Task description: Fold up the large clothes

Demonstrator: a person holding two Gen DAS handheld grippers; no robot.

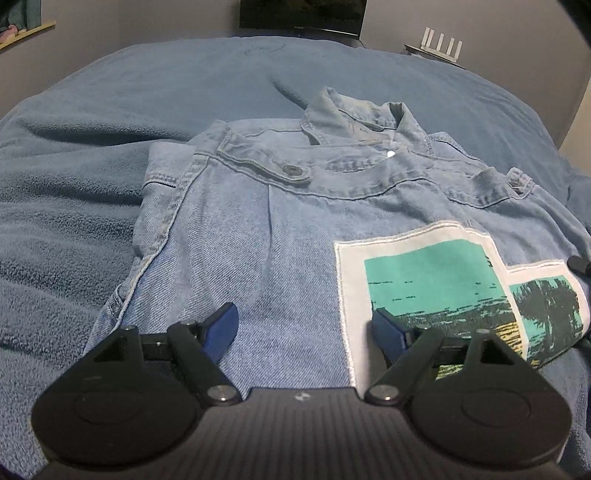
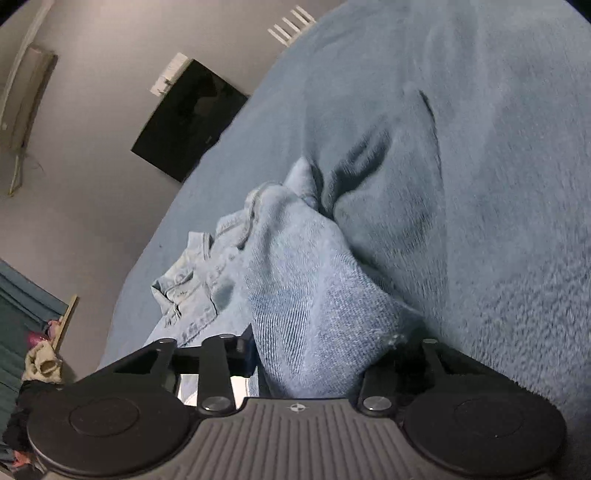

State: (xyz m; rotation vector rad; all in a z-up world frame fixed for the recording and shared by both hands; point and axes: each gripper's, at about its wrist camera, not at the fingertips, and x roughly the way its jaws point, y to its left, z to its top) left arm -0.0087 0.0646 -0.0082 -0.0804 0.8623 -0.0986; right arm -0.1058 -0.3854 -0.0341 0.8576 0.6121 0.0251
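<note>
A light blue denim jacket (image 1: pixel 295 229) lies front up on the blue fleece blanket (image 1: pixel 110 110), collar (image 1: pixel 354 114) at the far end. A white patch with a teal palm-tree print (image 1: pixel 424 280) covers its lower right. My left gripper (image 1: pixel 303 315) hovers low over the jacket's near part, open, with its blue fingertips (image 1: pixel 225 325) wide apart and nothing between them. In the right wrist view, a bunched fold of the jacket (image 2: pixel 295 277) fills the gap of my right gripper (image 2: pixel 325 347). That gripper is shut on the fold, and the cloth hides its pads.
The blanket (image 2: pixel 498 184) covers the whole bed, with wrinkles beside the jacket. A black screen (image 1: pixel 303 14) hangs on the grey wall behind the bed, and a white router (image 1: pixel 441 42) stands at the back right. Loose clothes (image 2: pixel 40 362) are piled off the bed's side.
</note>
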